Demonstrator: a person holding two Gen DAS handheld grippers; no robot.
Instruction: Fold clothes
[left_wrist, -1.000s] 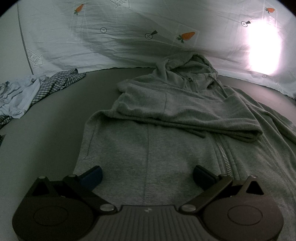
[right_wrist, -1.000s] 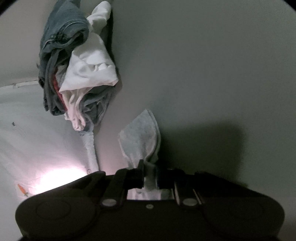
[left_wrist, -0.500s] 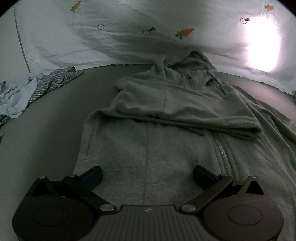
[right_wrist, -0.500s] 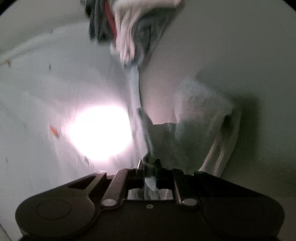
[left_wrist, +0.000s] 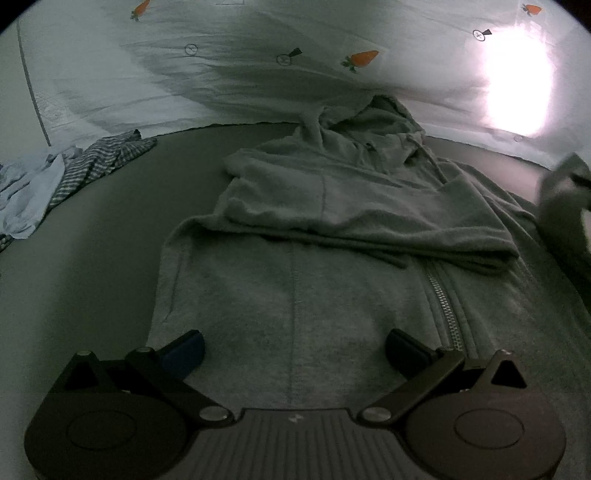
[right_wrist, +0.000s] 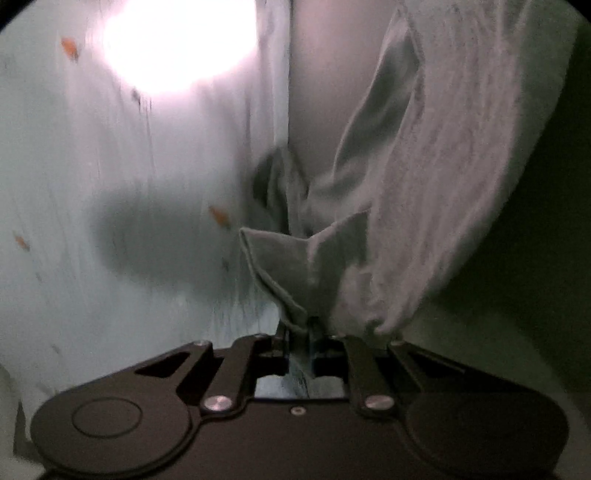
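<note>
A grey zip hoodie (left_wrist: 314, 266) lies flat on the dark surface, hood at the far end, with one sleeve (left_wrist: 369, 218) folded across its chest. My left gripper (left_wrist: 293, 345) hovers open over the hoodie's hem, nothing between its fingers. My right gripper (right_wrist: 298, 334) is shut on the cuff of the hoodie's other sleeve (right_wrist: 443, 184), which trails up and away to the right, lifted off the surface. In the left wrist view that lifted sleeve (left_wrist: 565, 206) shows blurred at the right edge.
A pale sheet with carrot prints (left_wrist: 258, 62) hangs behind the surface, with a bright glare (left_wrist: 517, 81) at its right. A striped and light blue pile of clothes (left_wrist: 62, 177) lies at the far left. Bare dark surface (left_wrist: 92, 277) lies left of the hoodie.
My right gripper has swung round with the sleeve cuff in it, away from the clothes pile toward the sheet. The lifted sleeve has come into the left view's right edge. The left gripper stayed put.
</note>
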